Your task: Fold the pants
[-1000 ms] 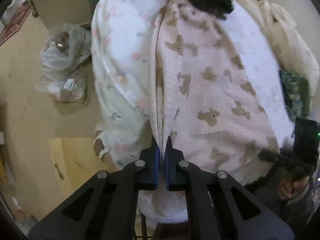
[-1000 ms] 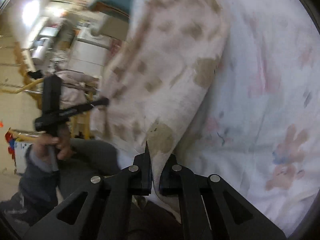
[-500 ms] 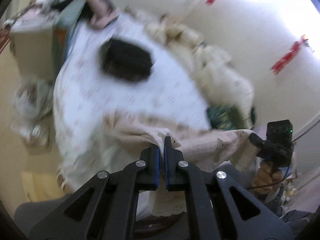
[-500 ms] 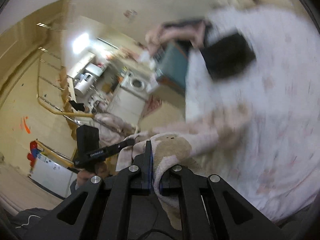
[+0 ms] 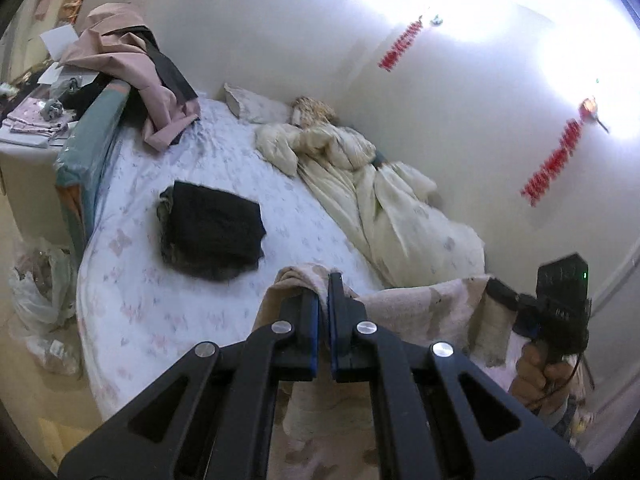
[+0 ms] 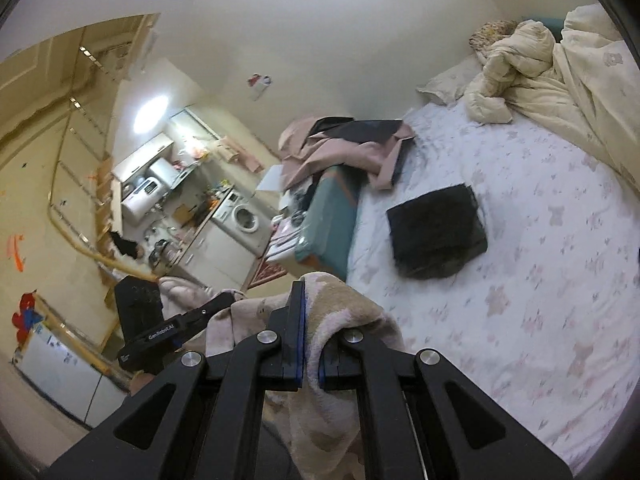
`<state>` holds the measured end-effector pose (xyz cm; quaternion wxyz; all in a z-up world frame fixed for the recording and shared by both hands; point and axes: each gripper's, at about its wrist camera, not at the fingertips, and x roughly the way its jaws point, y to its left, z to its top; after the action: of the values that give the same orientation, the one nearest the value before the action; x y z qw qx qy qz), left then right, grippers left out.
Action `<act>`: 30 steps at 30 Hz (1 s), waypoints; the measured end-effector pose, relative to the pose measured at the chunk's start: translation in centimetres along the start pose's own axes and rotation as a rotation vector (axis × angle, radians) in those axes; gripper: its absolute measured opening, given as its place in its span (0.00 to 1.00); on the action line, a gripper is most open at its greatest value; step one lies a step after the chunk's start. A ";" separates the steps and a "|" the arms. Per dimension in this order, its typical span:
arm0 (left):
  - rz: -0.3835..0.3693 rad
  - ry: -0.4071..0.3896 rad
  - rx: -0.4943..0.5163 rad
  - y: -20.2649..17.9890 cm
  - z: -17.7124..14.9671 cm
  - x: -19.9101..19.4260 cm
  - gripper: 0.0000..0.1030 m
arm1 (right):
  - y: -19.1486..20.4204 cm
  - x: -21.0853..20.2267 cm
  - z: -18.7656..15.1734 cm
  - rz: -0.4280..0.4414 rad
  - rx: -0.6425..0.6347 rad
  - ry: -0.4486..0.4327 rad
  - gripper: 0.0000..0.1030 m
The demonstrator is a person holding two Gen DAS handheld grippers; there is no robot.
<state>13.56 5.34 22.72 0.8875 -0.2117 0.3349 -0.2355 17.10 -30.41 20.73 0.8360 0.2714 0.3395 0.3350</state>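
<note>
The pants (image 5: 416, 312) are pale pink with brown bear prints. I hold them up off the bed, stretched between both grippers. My left gripper (image 5: 324, 292) is shut on one end of the cloth. My right gripper (image 6: 310, 312) is shut on the other end, where the pants (image 6: 344, 312) drape over its fingers. The right gripper also shows in the left wrist view (image 5: 500, 292), and the left gripper in the right wrist view (image 6: 224, 304). The rest of the pants hangs below, hidden by the gripper bodies.
The bed (image 5: 152, 300) has a white floral sheet. A folded black garment (image 5: 212, 228) lies on it. A cream duvet (image 5: 380, 196) is bunched along the wall. Pink and black clothes (image 5: 132, 60) hang over the teal bed end. Plastic bags (image 5: 36, 288) lie on the floor.
Both grippers have lifted the pants up off the bed and tilted to face across the room. The pants, which lay spread on the sheet, now hang between the grippers.
</note>
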 end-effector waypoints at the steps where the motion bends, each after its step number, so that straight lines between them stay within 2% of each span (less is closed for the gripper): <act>1: 0.013 -0.018 0.007 0.2 0.8 0.6 0.02 | -0.4 0.4 0.7 -0.002 0.001 0.000 0.04; 4: -0.001 -0.063 0.010 0.6 1.7 0.8 0.02 | -1.4 1.7 2.7 -0.011 -0.007 -0.007 0.04; 6: 0.020 -0.090 0.032 0.8 1.4 0.6 0.02 | -1.8 2.4 3.0 -0.017 -0.011 -0.002 0.04; 10: 0.011 -0.084 0.007 2.9 -1.8 0.6 0.02 | -3.0 3.3 1.3 -0.040 -0.026 0.037 0.04; 13: 0.046 0.024 -0.022 5.2 -6.2 3.0 0.02 | -6.0 4.6 -1.6 -0.077 0.026 0.095 0.04; 15: 0.090 0.125 -0.053 7.4 -10.2 5.7 0.02 | -8.4 5.5 -4.3 -0.110 0.065 0.139 0.04; 16: 0.112 0.199 -0.086 8.7 -12.7 7.4 0.02 | -10.0 6.1 -6.0 -0.130 0.093 0.169 0.04; 17: 0.123 0.238 -0.105 9.3 -14.2 8.2 0.02 | -11.8 6.7 -8.2 -0.155 0.131 0.201 0.04; 20: 0.209 0.430 -0.177 12.8 -21.7 12.6 0.02 | -17.2 8.4 -14.6 -0.221 0.249 0.312 0.04; 23: 0.266 0.548 -0.222 14.9 -26.8 14.6 0.02 | -21.7 9.7 -20.5 -0.293 0.359 0.419 0.04; 26: 0.349 0.627 -0.200 16.0 -29.8 15.0 0.04 | -23.8 10.0 -24.4 -0.359 0.431 0.512 0.08; 28: 0.351 0.645 -0.216 16.3 -29.8 14.3 0.04 | -23.9 9.7 -25.9 -0.402 0.436 0.578 0.08; 30: 0.391 0.670 -0.164 16.2 -29.5 13.2 0.04 | -23.4 8.9 -26.7 -0.454 0.396 0.642 0.09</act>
<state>6.31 4.46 -12.64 0.7372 -0.1255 0.6577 -0.0906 10.72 -32.39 -15.29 0.6725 0.2269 0.6907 0.1388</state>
